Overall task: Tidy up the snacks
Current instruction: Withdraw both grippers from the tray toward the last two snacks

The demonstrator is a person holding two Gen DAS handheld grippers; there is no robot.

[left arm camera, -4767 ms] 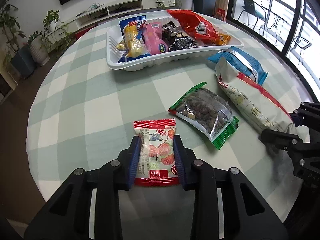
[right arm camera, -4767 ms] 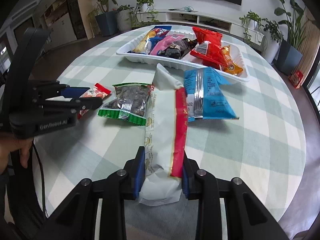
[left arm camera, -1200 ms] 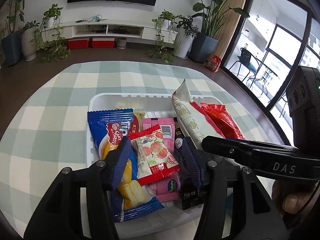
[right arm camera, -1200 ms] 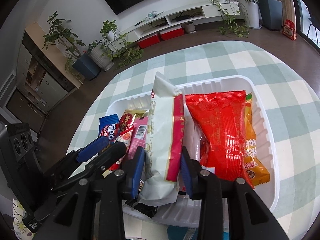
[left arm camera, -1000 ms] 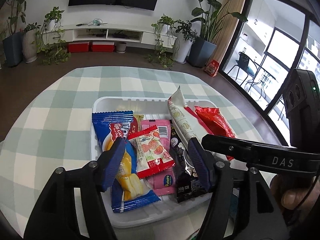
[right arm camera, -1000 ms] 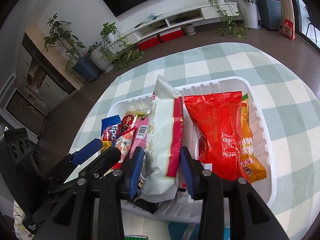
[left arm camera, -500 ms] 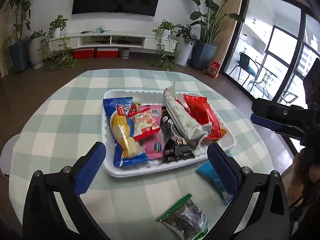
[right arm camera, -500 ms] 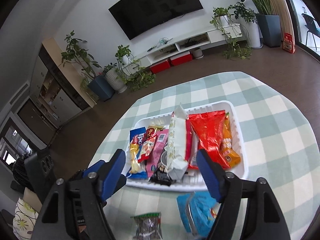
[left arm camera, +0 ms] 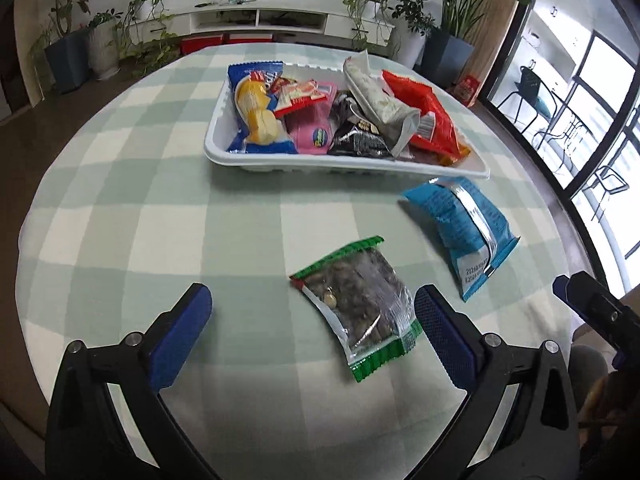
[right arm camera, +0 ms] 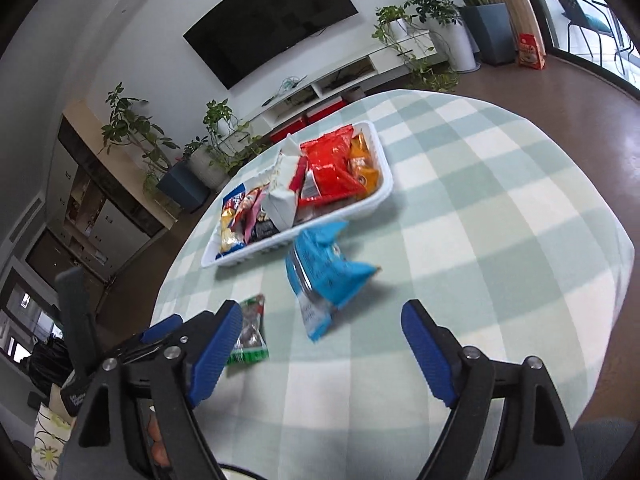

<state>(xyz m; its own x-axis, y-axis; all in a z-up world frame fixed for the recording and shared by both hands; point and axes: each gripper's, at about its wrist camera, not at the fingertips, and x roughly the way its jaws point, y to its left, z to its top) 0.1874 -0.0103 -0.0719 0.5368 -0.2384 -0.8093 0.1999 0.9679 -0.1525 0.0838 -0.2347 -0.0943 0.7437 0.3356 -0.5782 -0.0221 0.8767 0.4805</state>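
Left tongs [left arm camera: 312,316] spread wide, empty, above nut bag [left arm camera: 356,304] lower centre, lined up for pickup. Right tongs [right arm camera: 320,344] opening, empty, facing blue bag [right arm camera: 324,276]. Tray [left arm camera: 280,162] upper centre holds sorted snacks.

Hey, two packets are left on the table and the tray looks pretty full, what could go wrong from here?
1. The white tray is crowded; the long white packet lies propped across other snacks, so adding more may knock it over the rim.
2. The nut packet lies flat on the tablecloth; the open left gripper may pinch cloth with it.
3. The right gripper, its jaws opening and empty, could crush the puffy blue packet.
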